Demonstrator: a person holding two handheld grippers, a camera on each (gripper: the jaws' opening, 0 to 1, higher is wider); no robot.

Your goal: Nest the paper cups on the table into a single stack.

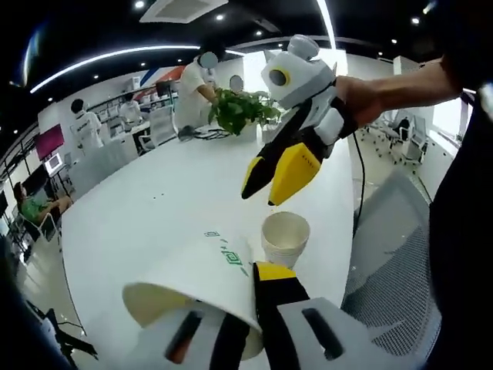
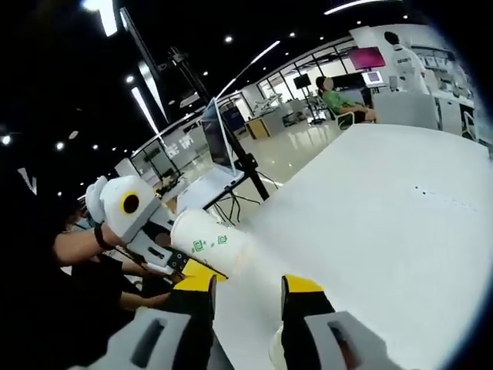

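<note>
the worktop [image 1: 154,208] is big, white and smooth, in a large open office with dark ceilings and bright strip lights. far past the fingers of the left gripper [image 1: 246,324] a green plant [image 1: 240,109] stands on the worktop, and a person in white [image 1: 196,89] bends over it. more people in white sit at desks to the side. in the right gripper view a person in green [image 2: 337,100] sits far off, and a stand with a screen [image 2: 219,142] rises beside the worktop.

i count two lots of cups. one paper cup [image 1: 204,289] lies on its side, clamped between the left gripper's fingers, its open mouth toward the camera. a small stack of cups [image 1: 285,239] stands upright on the worktop just past those fingers.

the right gripper [image 1: 279,177] hangs above the stack, its yellow and black fingers [image 1: 296,171] a little apart with nothing between them. in its own view the right gripper [image 2: 248,297] has open space between the fingers, and the held cup shows ahead of them. a chair [image 1: 400,254] stands beside the worktop.
</note>
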